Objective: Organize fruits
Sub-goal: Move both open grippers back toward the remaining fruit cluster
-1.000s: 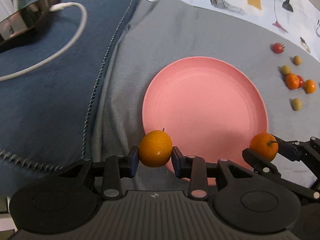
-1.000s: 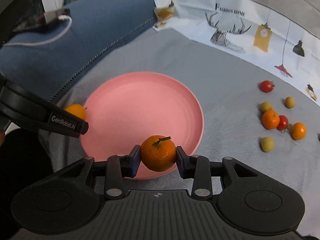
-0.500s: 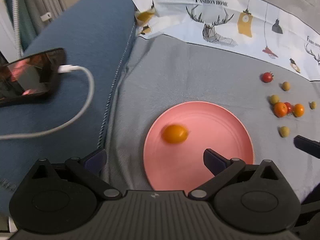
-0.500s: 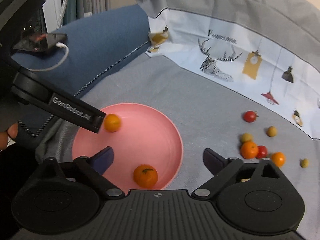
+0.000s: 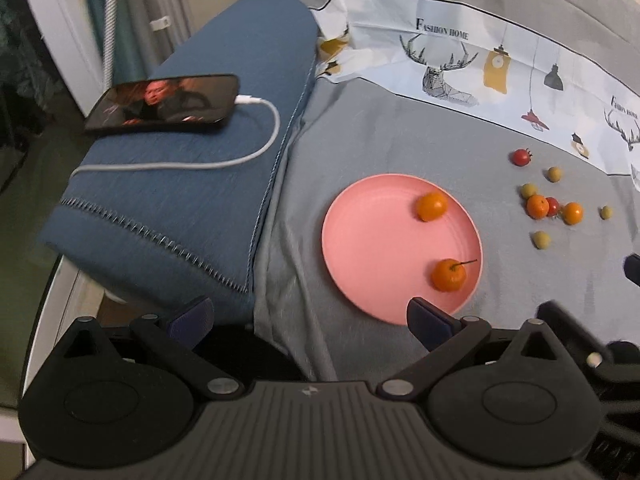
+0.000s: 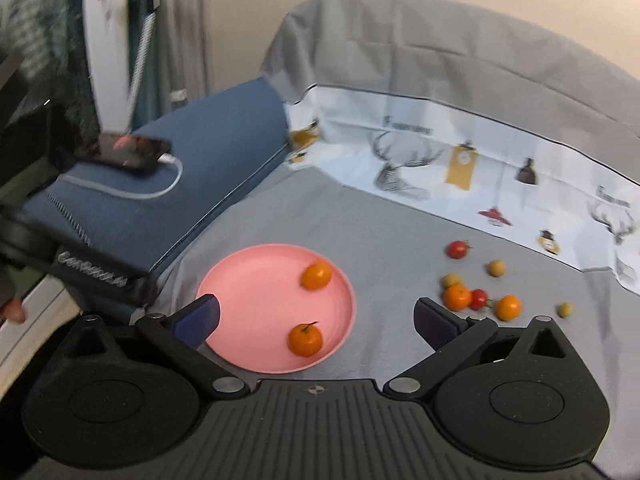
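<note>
A pink plate (image 5: 376,248) (image 6: 256,304) lies on the grey cloth. Two small oranges lie in it: a smooth one (image 5: 431,206) (image 6: 316,275) at the far side and one with a stem (image 5: 448,275) (image 6: 305,339) at the near right. My left gripper (image 5: 310,316) is open and empty, raised above the plate's near left. My right gripper (image 6: 316,316) is open and empty, raised over the plate's near edge. Right of the plate lie loose fruits: two oranges (image 5: 537,206) (image 6: 508,307), red tomatoes (image 5: 521,157) (image 6: 457,249) and several small yellow-green fruits (image 5: 541,239).
A blue cushion (image 5: 192,208) left of the plate carries a phone (image 5: 164,102) with a white charging cable (image 5: 224,162). A printed white cloth (image 5: 480,68) runs along the back. The left gripper's arm (image 6: 92,276) shows at the left of the right wrist view.
Both grippers opened and let go of their oranges, which now lie in the plate. Both grippers then pulled back and up; the smooth orange rolled to the plate's far side.
</note>
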